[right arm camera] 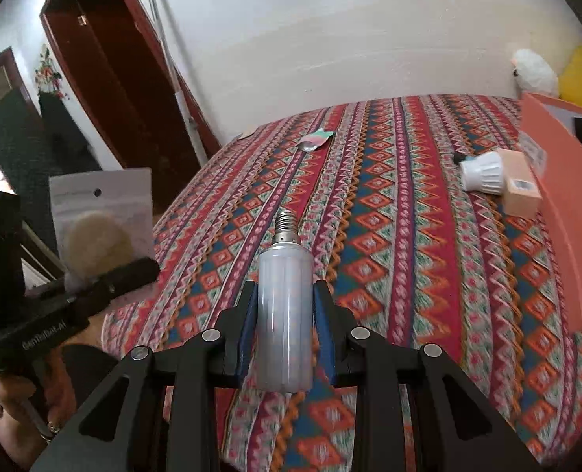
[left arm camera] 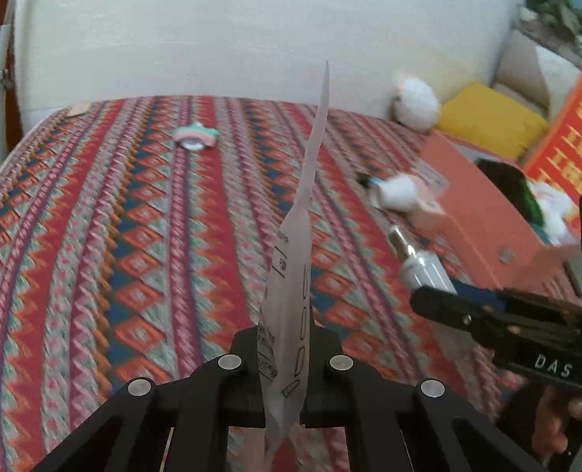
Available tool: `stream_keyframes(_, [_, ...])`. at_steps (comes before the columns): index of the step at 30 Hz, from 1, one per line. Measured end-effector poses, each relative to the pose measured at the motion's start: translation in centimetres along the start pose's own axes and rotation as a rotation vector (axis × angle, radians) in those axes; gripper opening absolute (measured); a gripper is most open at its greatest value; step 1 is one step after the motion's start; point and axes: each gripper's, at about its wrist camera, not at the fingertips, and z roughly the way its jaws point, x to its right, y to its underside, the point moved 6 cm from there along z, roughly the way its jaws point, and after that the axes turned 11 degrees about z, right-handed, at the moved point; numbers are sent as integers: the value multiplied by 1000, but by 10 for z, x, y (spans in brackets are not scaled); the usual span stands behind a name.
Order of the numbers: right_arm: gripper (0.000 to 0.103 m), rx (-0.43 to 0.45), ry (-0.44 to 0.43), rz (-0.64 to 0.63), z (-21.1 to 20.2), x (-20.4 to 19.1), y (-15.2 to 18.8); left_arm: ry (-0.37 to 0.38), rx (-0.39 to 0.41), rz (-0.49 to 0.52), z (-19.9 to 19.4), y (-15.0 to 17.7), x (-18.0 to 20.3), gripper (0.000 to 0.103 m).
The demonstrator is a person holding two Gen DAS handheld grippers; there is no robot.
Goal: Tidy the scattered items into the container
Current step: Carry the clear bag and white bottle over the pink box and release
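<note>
The container (left arm camera: 483, 212), one salmon-coloured open box, stands at the right edge of the patterned tablecloth (left arm camera: 133, 236), with a dark item and something white inside it, seen only from the left wrist. That view alone also shows one red printed carton (left arm camera: 574, 137) behind the box. One yellow cushion (left arm camera: 487, 118) and one white plush toy (left arm camera: 414, 102) lie against the wall in both views.

The left gripper (left arm camera: 285, 369) is clamped on one flat plastic pouch (left arm camera: 291, 295); its own camera sees the pouch edge-on, while the right wrist view shows its face, with a round beige pad inside and a hang hole at the top. The right gripper (right arm camera: 285, 330) is closed around one frosted cylindrical bulb (right arm camera: 285, 314), screw base pointing forward, held above the cloth near the box.

Scattered on the cloth are four smaller things: one white ribbed bulb (right arm camera: 483, 175) and one small beige box (right arm camera: 521, 192) touching each other just beside the container, one pastel toy (left arm camera: 195, 137) farther off, and one tan scrap (left arm camera: 79, 109) at the far corner. Only the right wrist view shows one dark red door (right arm camera: 106, 90).
</note>
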Motion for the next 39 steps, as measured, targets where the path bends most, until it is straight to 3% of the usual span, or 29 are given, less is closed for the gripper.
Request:
stream_keyframes(11, [30,68,19,15,-103,19,49,72,19,125,-36,10,66,2])
stream_keyframes(23, [30,182,106,87,-173,62,40,183,72,282,-46,-29,146,2])
stream_keyframes(32, [30,313,201,158,-226,118,1,277,112,420,-22,-80,217,3])
stream_keyframes(39, [30,432,292,185,-271,165,-50,349,133,473,28,-146,262,2])
